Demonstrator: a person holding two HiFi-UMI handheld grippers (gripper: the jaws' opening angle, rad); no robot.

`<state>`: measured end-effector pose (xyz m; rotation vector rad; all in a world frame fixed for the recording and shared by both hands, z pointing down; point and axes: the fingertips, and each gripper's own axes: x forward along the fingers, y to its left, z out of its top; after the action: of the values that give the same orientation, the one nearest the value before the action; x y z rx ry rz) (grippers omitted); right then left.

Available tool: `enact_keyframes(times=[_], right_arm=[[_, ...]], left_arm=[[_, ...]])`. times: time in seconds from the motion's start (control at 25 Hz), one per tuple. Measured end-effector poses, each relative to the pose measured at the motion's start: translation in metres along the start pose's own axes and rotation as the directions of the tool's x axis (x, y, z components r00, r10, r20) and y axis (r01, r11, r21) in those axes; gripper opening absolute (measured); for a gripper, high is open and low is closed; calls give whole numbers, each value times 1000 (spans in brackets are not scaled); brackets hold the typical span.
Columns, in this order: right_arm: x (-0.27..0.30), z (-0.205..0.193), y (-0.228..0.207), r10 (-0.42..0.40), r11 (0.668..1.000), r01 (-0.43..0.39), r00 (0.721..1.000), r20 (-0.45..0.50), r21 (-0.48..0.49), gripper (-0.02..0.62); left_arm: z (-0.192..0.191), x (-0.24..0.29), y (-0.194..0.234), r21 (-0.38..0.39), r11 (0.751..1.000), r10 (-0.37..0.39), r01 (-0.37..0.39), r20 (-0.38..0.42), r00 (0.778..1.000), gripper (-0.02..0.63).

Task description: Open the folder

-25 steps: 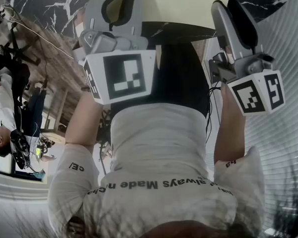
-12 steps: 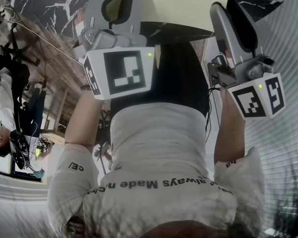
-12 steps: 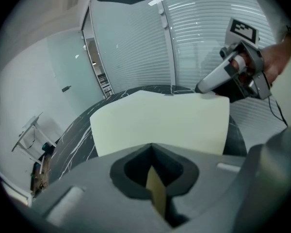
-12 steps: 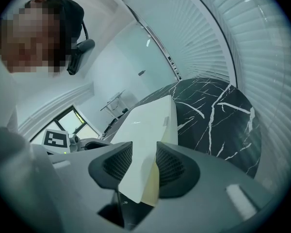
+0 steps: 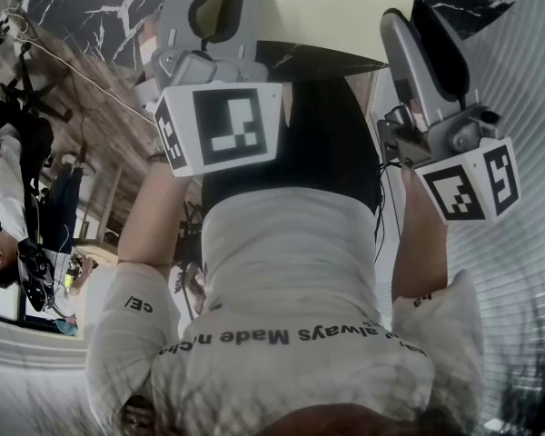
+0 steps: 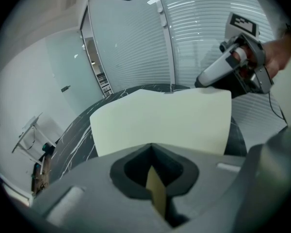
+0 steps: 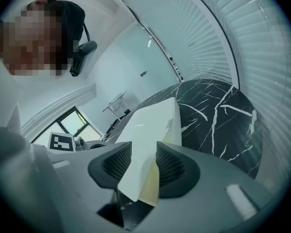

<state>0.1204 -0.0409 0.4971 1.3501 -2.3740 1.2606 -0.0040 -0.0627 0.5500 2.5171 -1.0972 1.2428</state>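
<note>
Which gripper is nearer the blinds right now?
Right. The right gripper, its fingers just opened wider around a corner of the folder, sits beside the blinds; the left gripper grips the folder's edge farther from them.

The table point(image 7: 218, 125) has a black marble top with white veins and a curved edge. One pale cream folder point(image 7: 150, 123) rests on it, closed, and covers much of the surface. Bare marble shows along the far curved edge and out to the folder's sides point(image 6: 75, 140).
</note>
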Motion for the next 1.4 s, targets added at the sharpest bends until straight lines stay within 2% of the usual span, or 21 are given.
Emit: enact_keyframes(times=[0.24, 0.36, 0.6, 0.72, 0.84, 1.08, 1.4], right_arm=[[-3, 4, 6, 23, 1000, -23, 1000, 16, 16, 160], [-5, 9, 13, 44, 999, -44, 998, 38, 16, 138], [-6, 6, 6, 27, 999, -28, 999, 20, 19, 155], [-8, 3, 3, 26, 997, -28, 999, 22, 71, 155], [-12, 8, 6, 51, 991, -56, 998, 42, 119, 144], [-16, 17, 23, 106, 982, -114, 993, 58, 152, 133], [-21, 33, 49, 238, 946, -256, 965, 109, 201, 112]], left_arm=[[0, 0, 0, 1, 1000, -2, 2, -2, 1000, -2], [0, 0, 0, -5, 1000, -4, 4, 1, 1000, -2], [2, -1, 1, -30, 999, -19, 19, 10, 1000, -2], [4, -4, 1, -48, 998, -26, 26, 16, 1000, 0], [7, -8, 3, -41, 999, -19, 20, 16, 1000, 0], [8, -19, 10, -44, 999, -21, 21, 12, 1000, 2], [10, -33, 17, -44, 999, -5, 5, -10, 1000, 2]])
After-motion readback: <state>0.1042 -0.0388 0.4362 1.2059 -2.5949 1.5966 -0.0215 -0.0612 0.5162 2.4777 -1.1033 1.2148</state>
